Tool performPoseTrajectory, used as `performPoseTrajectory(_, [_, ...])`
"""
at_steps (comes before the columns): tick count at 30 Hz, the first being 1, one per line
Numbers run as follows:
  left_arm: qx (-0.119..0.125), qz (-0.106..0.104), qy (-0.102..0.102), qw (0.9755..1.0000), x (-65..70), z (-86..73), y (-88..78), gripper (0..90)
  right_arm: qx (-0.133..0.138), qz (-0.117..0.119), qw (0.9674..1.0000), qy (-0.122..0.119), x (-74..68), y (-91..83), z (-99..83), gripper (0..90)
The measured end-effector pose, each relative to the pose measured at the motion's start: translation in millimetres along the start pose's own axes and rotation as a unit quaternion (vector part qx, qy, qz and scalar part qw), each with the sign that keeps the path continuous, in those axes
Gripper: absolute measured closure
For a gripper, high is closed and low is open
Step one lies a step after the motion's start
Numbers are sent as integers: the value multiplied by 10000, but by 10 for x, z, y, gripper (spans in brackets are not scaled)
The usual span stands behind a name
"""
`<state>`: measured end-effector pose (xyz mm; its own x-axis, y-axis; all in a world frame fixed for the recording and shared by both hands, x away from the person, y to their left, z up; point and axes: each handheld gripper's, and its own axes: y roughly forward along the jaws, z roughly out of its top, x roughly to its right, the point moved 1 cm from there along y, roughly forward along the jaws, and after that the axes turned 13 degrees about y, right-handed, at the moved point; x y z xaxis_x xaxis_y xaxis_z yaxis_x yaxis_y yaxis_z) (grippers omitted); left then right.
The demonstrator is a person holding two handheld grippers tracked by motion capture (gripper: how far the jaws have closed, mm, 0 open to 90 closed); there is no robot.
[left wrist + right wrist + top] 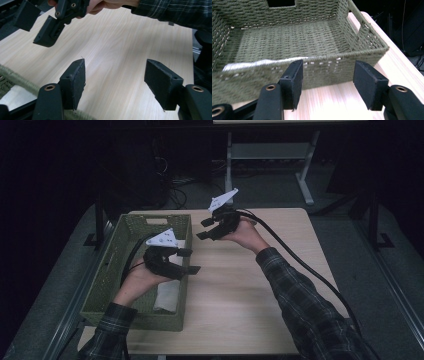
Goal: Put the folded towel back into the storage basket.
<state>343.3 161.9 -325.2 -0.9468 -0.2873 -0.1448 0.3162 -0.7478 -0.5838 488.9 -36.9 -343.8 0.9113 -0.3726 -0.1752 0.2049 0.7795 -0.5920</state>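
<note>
Pale wooden table point(240, 310), green woven basket point(112, 265) holding white cloth point(167, 295), left gripper point(190, 261) and right gripper point(204, 228) fingers spread, empty

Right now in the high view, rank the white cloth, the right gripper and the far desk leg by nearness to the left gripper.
From the left gripper:
1. White cloth, in the basket, just below it.
2. Right gripper, above the table's middle.
3. Desk leg, on the floor beyond the table.

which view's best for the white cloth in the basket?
High view: the white cloth lies along the green basket's right wall, mostly unobstructed. Right gripper view shows a pale strip above the near wall; left gripper view shows a corner.
</note>
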Motion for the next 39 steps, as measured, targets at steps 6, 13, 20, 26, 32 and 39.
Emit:
performPoseTrajectory(6, [-33, 63, -59, 10000, 67, 112, 165, 302, 53, -43, 10000, 30, 67, -195, -146, 395])
performPoseTrajectory(13, [12, 242, -190, 9995, 138, 204, 368, 288, 30, -171, 9998, 120, 139, -393, -393, 385])
performPoseTrajectory(20, [-23, 309, -308, 9990, 262, 224, 573, 274, 26, -248, 9995, 201, 163, -522, -646, 363])
performPoseTrajectory(26, [7, 348, -391, 9986, 395, 178, 734, 275, 17, -332, 9988, 362, 172, -598, -863, 344])
performPoseTrajectory(32, [-216, 419, -211, 9987, 552, 138, 884, 274, -35, -427, 9977, 524, 173, -627, -1070, 326])
performPoseTrajectory(39, [-301, 429, -65, 9986, 701, 168, 990, 274, -47, -490, 9959, 763, 195, -643, -1324, 315])
